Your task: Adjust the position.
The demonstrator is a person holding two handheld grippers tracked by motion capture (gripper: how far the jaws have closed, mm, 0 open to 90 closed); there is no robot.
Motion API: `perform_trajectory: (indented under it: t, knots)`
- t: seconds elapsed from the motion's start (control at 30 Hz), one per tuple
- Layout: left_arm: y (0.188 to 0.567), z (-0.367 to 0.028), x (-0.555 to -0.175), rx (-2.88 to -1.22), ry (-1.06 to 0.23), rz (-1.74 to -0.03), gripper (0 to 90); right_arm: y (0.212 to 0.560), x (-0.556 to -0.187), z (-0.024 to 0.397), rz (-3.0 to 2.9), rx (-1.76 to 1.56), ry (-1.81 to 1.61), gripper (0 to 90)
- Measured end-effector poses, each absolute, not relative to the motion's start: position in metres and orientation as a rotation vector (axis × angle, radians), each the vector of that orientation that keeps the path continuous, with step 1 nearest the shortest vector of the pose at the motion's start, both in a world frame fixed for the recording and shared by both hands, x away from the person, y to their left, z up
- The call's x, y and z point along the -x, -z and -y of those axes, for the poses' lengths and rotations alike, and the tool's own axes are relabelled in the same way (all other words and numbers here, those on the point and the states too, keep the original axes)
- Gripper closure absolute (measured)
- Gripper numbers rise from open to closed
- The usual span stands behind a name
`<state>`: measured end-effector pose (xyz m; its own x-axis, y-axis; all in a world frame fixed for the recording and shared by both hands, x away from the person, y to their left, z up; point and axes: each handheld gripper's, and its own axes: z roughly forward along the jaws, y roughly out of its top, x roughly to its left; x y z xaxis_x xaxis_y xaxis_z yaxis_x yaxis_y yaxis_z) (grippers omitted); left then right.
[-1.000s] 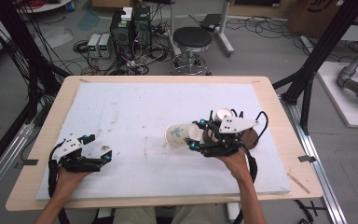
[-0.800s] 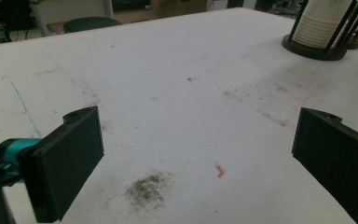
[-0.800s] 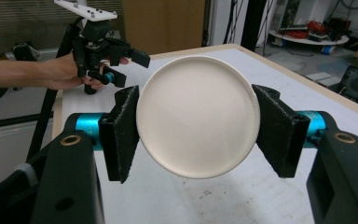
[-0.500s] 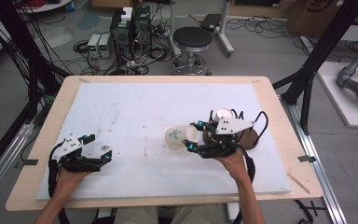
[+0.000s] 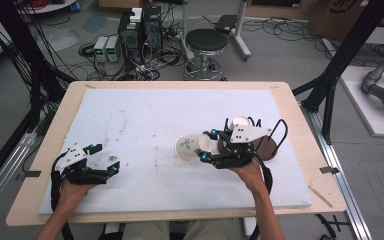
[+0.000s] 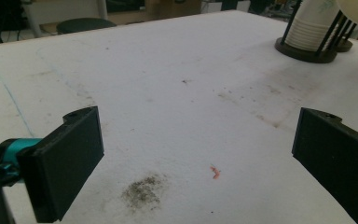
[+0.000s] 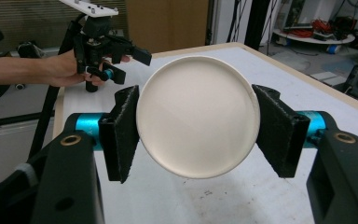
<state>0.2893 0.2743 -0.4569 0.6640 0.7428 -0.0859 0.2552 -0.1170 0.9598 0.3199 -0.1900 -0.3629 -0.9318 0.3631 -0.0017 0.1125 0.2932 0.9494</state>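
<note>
A white paper cup (image 5: 187, 148) with a green print lies level in the air, and my right gripper (image 5: 206, 146) is shut on it near its base. In the right gripper view the cup's round base (image 7: 198, 116) faces the camera, and both black pads (image 7: 123, 133) press on its sides. My left gripper (image 5: 105, 158) rests on the white mat at the front left, open, with bare mat between its jaws (image 6: 198, 154). It also appears far off in the right gripper view (image 7: 128, 65), held by a hand.
A dark wire cup holder (image 5: 265, 145) with a stack of paper cups (image 6: 307, 28) stands just behind my right hand. The white mat (image 5: 145, 115) has grey smudges and a small pink scrap (image 6: 215, 172). A stool (image 5: 207, 42) and computers stand beyond the far edge.
</note>
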Motion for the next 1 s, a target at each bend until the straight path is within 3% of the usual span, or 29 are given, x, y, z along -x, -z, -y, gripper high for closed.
perform_trajectory:
  t: [0.4,1.0]
  knots:
    - [0.433,-0.272,-0.294,-1.696,-0.377,-0.663,1.9,0.362,-0.322,0.183,-2.367,-0.403,-1.708,37.0]
    - [0.396,-0.236,-0.314,-1.779,-0.187,-0.389,1.9,0.361,-0.322,0.178,-2.394,-0.36,-1.724,37.1]
